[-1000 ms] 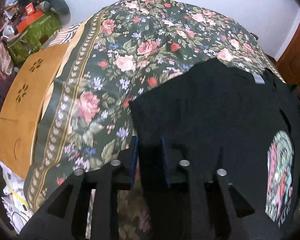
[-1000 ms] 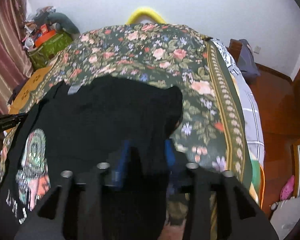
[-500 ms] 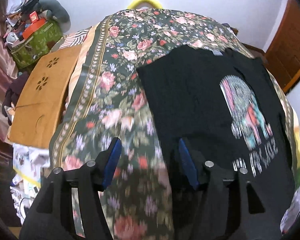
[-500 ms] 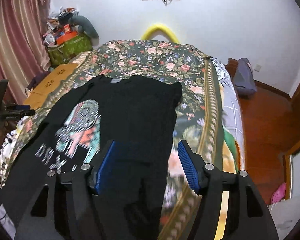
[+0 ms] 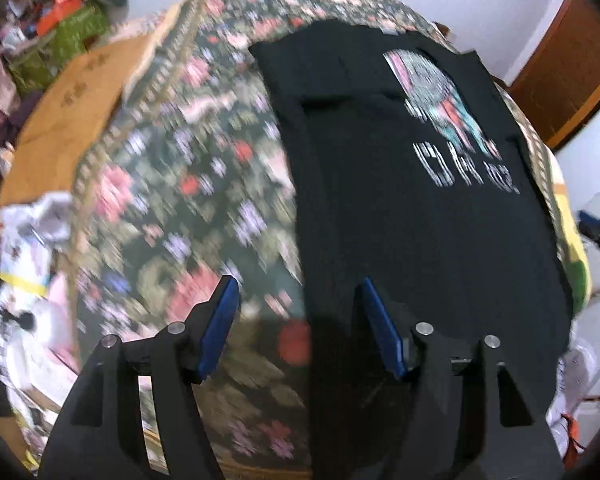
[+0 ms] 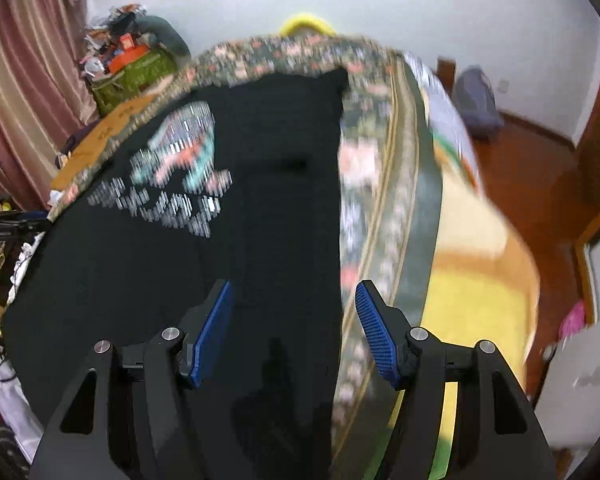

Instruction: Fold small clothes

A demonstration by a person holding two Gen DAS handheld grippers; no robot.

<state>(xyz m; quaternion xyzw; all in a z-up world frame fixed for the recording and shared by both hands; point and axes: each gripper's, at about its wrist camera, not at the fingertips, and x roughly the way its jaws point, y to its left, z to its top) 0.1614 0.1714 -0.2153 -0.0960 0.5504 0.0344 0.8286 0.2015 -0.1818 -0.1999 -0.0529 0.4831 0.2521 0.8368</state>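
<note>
A black T-shirt (image 5: 400,220) with a colourful print and white lettering lies flat on the floral bedspread (image 5: 180,200), both sleeves folded inward. My left gripper (image 5: 297,282) hovers above the shirt's left edge near the hem. Its jaws are opening, and nothing is pinched between the blue pads. In the right wrist view the same T-shirt (image 6: 180,272) fills the left half. My right gripper (image 6: 293,283) stands open above the shirt's right edge, where it meets the bedspread (image 6: 380,200), and it holds nothing. Both views are motion-blurred.
A wooden board (image 5: 60,120) and a green bag (image 5: 72,36) piled with clutter lie beyond the bed's left side. A yellow sheet (image 6: 480,280) hangs off the bed's right edge over a red-brown floor (image 6: 540,180). A wooden door (image 5: 568,60) stands at the right.
Both grippers were shut on the shirt's folded-in sleeve edges. They let go, opened, and drew back along the shirt's sides toward the hem, so the whole shirt now shows.
</note>
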